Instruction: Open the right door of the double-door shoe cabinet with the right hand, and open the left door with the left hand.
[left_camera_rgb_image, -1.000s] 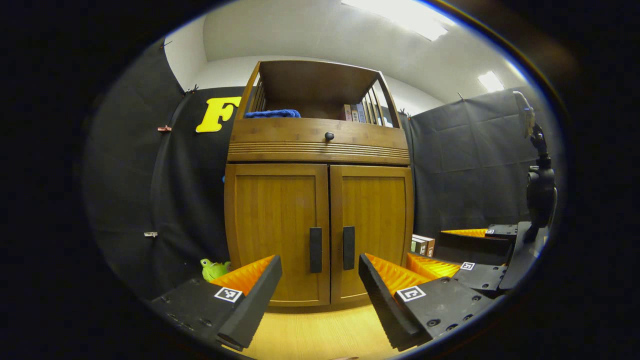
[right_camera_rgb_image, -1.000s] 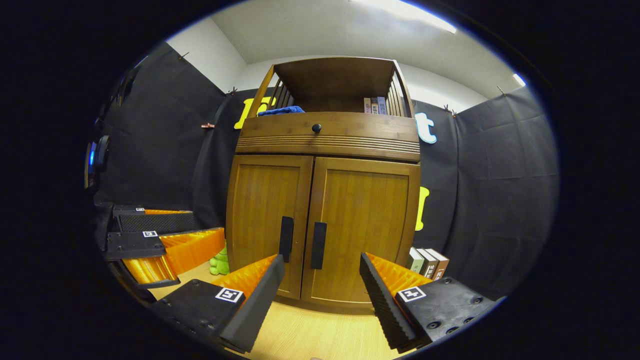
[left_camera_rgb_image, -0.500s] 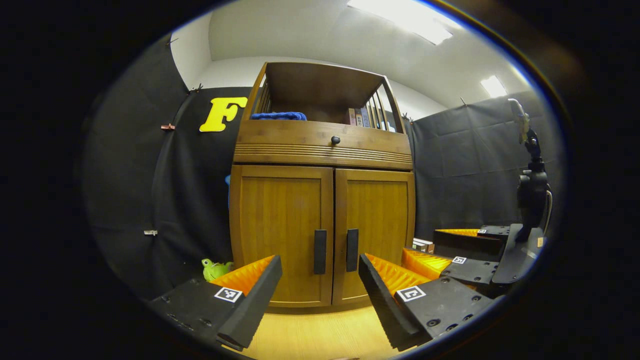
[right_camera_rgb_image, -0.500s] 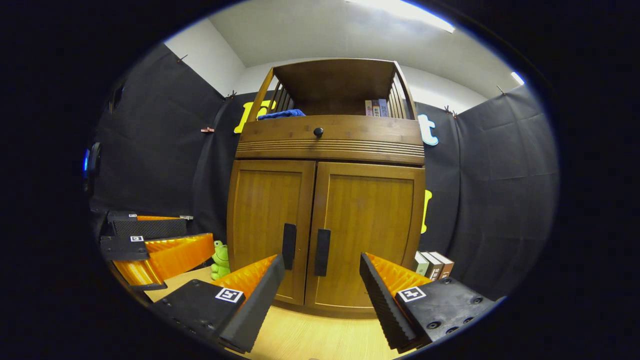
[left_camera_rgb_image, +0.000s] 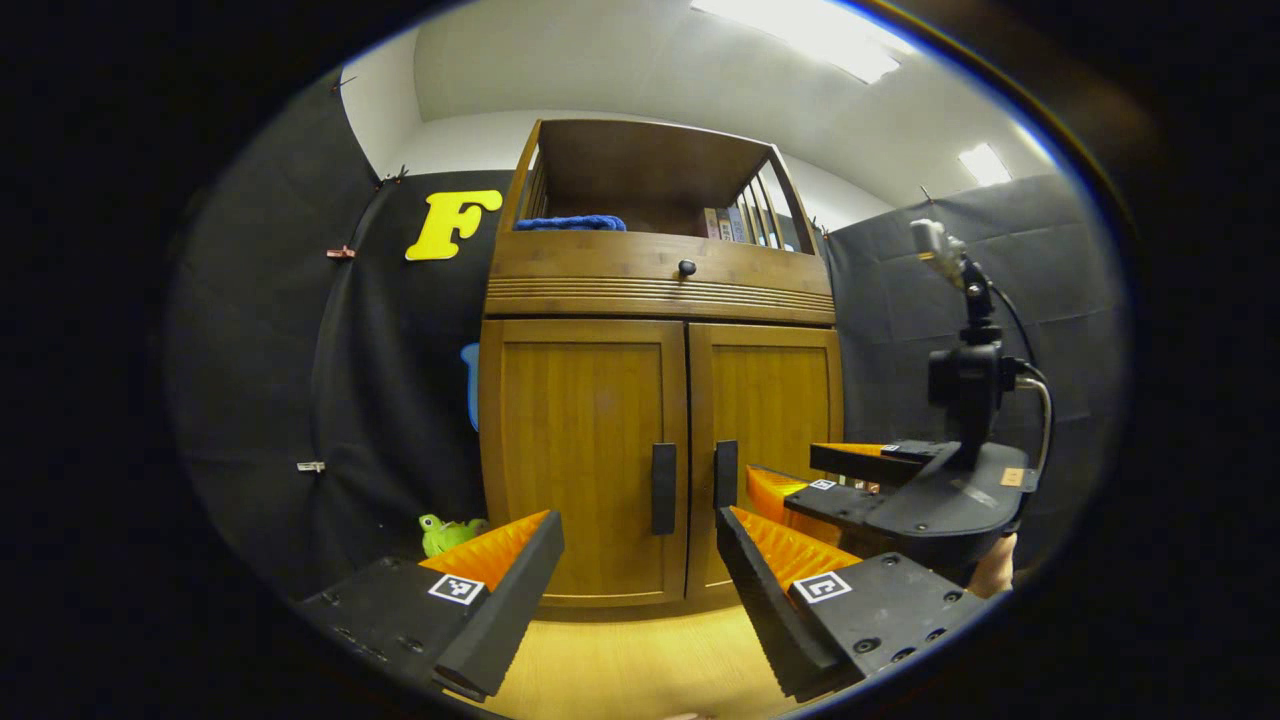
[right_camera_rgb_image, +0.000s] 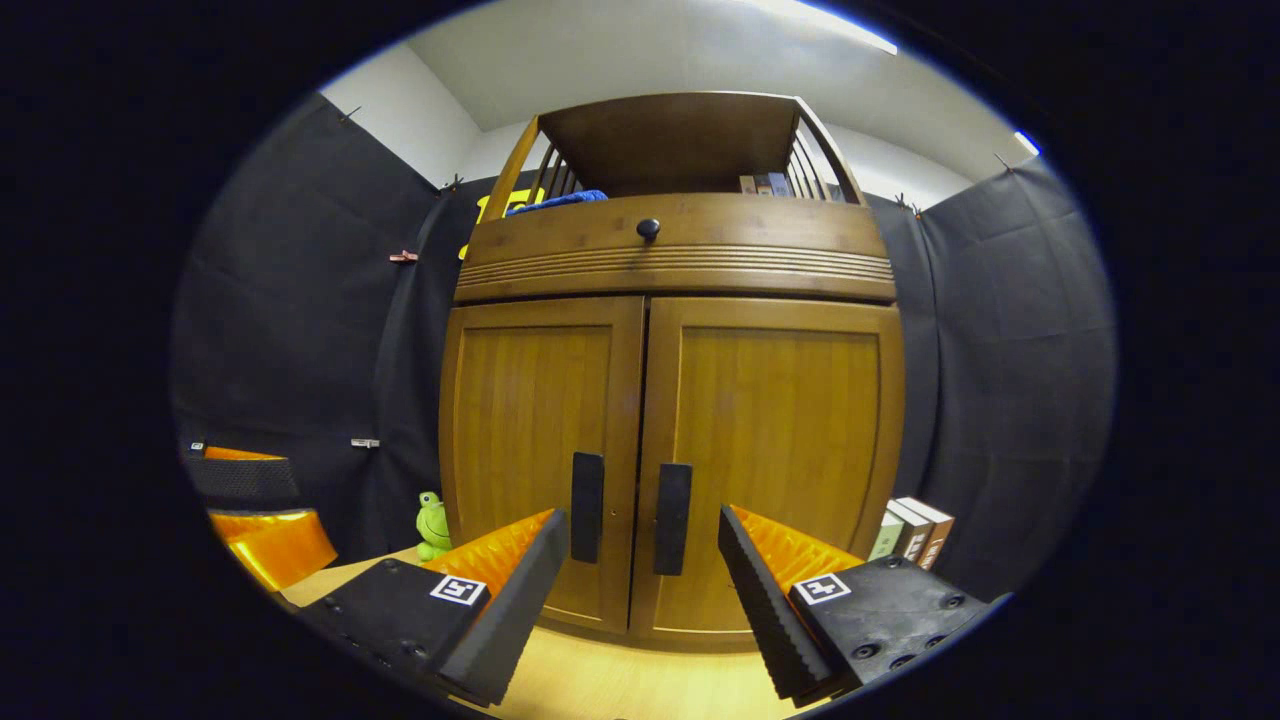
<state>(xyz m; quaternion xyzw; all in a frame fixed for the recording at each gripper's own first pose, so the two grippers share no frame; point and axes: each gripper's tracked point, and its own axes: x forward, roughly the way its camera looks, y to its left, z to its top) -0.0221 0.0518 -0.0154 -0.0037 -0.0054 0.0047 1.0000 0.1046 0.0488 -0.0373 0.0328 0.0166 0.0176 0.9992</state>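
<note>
The wooden shoe cabinet (left_camera_rgb_image: 660, 290) stands straight ahead with both doors closed. The left door (left_camera_rgb_image: 580, 440) and right door (left_camera_rgb_image: 780, 390) each carry a black vertical handle at the centre seam, the left handle (left_camera_rgb_image: 663, 488) and the right handle (left_camera_rgb_image: 725, 472). My left gripper (left_camera_rgb_image: 640, 600) is open, short of the left handle, with nothing between its fingers. My right gripper (right_camera_rgb_image: 643, 600) is open too, and the right handle (right_camera_rgb_image: 672, 518) sits just beyond its gap. In the left gripper view the right gripper (left_camera_rgb_image: 785, 475) hovers before the right door, apart from it.
A green frog toy (left_camera_rgb_image: 445, 532) sits on the floor left of the cabinet. Books (right_camera_rgb_image: 910, 530) lean at its right side. Above the doors is a drawer with a round knob (left_camera_rgb_image: 686, 267) and a shelf with a blue cloth (left_camera_rgb_image: 570, 223). Light wooden floor (left_camera_rgb_image: 630, 660) lies in front.
Both grippers have moved closer to the cabinet. The right gripper advanced more and swung in front of the right door, toward its handle. The doors stay closed.
</note>
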